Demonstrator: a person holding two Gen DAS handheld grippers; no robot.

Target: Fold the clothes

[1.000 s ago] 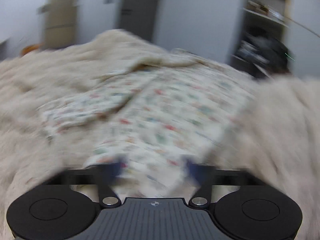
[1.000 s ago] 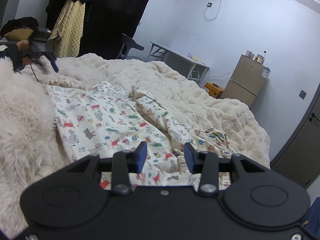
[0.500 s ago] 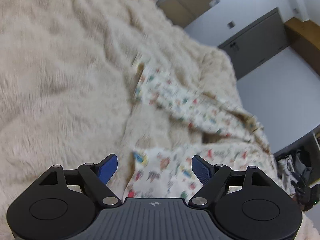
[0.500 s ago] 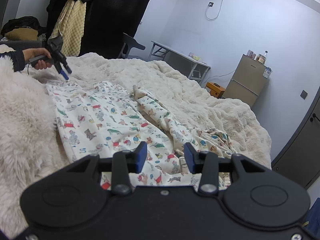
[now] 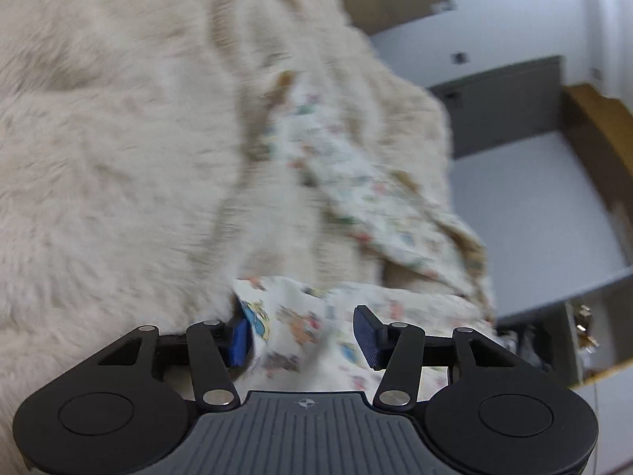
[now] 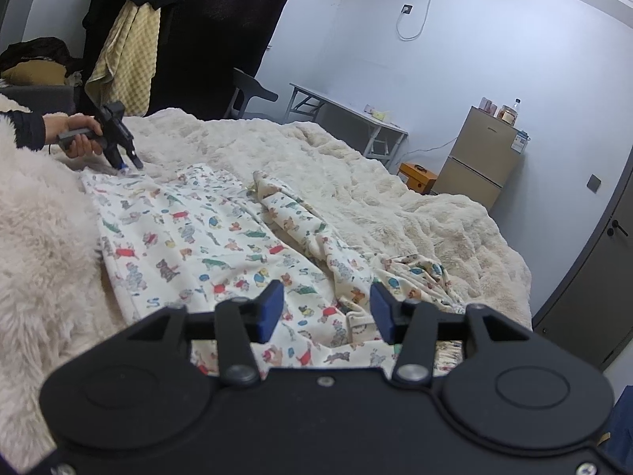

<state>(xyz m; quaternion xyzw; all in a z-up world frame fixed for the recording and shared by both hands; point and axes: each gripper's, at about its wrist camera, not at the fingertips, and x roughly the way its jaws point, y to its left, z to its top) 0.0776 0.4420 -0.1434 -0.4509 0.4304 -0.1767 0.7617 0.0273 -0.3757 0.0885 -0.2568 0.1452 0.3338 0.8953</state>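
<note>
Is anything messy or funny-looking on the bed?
Yes. The printed pyjama top lies mostly flat on the fluffy blanket, but its sleeve is twisted and bunched along the right side, with the cuff end crumpled in a heap. Nothing looks spilled or torn.

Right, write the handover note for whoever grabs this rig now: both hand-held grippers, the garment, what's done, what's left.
Left hand-held gripper: jaws closing around a far corner of the cream cartoon-animal-print cotton garment; fabric sits between the pads, not yet pinched.
Right hand-held gripper: low over the near edge of the garment, jaws opening, pads not gripping cloth.
The garment lies mostly spread flat on the fluffy cream plush blanket, with one side bunched into a ridge toward the right.
Done: garment laid out. No fold is visible yet.
Left: secure both corners, straighten the bunched side, then fold.
</note>
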